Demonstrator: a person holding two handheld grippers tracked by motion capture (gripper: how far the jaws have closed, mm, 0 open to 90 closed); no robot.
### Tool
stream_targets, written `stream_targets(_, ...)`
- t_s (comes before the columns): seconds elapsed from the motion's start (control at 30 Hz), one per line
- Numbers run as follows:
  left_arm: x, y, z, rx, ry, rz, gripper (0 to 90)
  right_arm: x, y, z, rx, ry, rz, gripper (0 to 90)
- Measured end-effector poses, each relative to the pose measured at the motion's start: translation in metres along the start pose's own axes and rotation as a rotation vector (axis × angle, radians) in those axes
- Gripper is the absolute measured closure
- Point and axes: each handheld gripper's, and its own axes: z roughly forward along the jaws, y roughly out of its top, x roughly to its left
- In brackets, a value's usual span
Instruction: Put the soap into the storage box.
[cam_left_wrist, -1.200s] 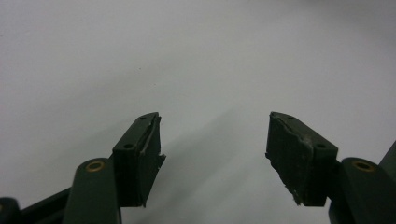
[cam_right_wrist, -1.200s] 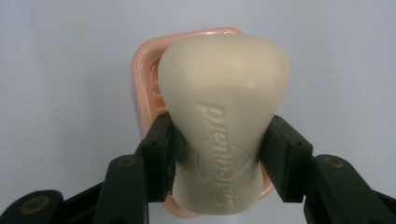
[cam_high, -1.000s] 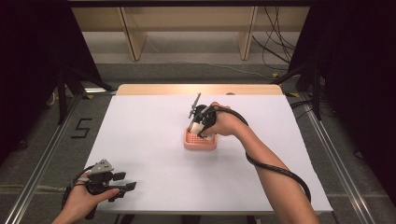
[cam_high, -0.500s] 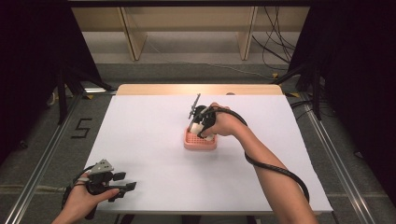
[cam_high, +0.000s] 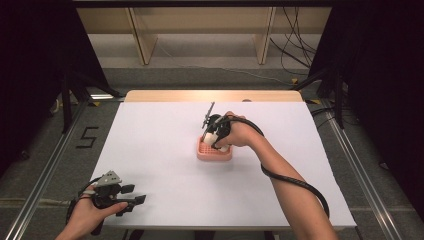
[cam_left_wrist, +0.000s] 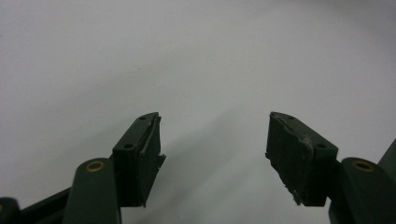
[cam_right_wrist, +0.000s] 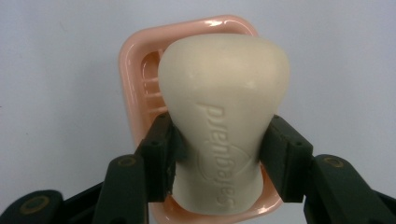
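My right gripper (cam_right_wrist: 217, 156) is shut on a cream bar of soap (cam_right_wrist: 223, 102) with a raised brand name on its face. Its two black jaws press the bar's narrow waist from both sides. Directly beneath the soap sits a pink soap dish (cam_right_wrist: 135, 60) with a slatted floor. In the high view the right gripper (cam_high: 214, 136) holds the soap (cam_high: 210, 138) over the dish (cam_high: 214, 154) at the table's middle. Near the front left corner my left gripper (cam_high: 134, 202) rests in the hand, open. In its own view the left gripper (cam_left_wrist: 212, 140) has a wide gap with nothing in it.
A white sheet (cam_high: 165, 165) covers the table, with a strip of bare wood (cam_high: 210, 95) at the far edge. A black cable (cam_high: 295, 182) trails along the right forearm. Wooden shelf legs (cam_high: 142, 37) stand on the floor beyond the table.
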Motion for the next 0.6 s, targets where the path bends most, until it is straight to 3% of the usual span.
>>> stream_targets(0.07, 0.0, 0.0, 0.0, -0.001, 0.0, 0.0, 34.9, -0.004, -0.0006, 0.0026, -0.017, -0.005, -0.053, 50.3)
stream_targets(0.1, 0.0011, 0.0002, -0.0003, 0.012, 0.011, 0.011, 34.9, -0.0012, -0.0011, 0.0027, -0.003, 0.002, -0.006, 50.3)
stream_targets(0.17, 0.0008, 0.0, 0.0, 0.014, 0.012, 0.001, 34.9, 0.0004, -0.0015, 0.0038, 0.01, 0.007, 0.023, 50.2)
stream_targets(0.27, 0.0002, 0.0, -0.0001, 0.0, -0.002, 0.002, 34.9, -0.0008, -0.001, 0.0038, 0.008, -0.003, 0.014, 50.3)
stream_targets(0.33, 0.001, 0.0001, -0.0002, 0.01, 0.011, 0.009, 34.9, -0.0016, -0.0008, 0.0043, 0.003, -0.005, 0.005, 50.3)
stream_targets(0.37, 0.0, -0.0001, -0.0002, 0.004, 0.002, -0.006, 34.9, 0.0011, -0.0008, 0.0036, 0.015, 0.002, 0.049, 50.3)
stream_targets(0.4, 0.0003, -0.0001, -0.0002, 0.004, 0.004, -0.002, 34.9, 0.0011, -0.0008, 0.0036, 0.015, 0.002, 0.049, 50.3)
stream_targets(0.5, 0.0002, -0.0001, -0.0001, 0.0, -0.001, 0.001, 34.9, -0.0019, -0.0013, 0.0059, -0.005, -0.005, -0.01, 50.3)
stream_targets(0.6, 0.0004, 0.0, -0.0003, 0.006, 0.003, 0.002, 34.9, 0.0014, -0.0021, 0.0083, 0.003, 0.007, 0.018, 50.2)
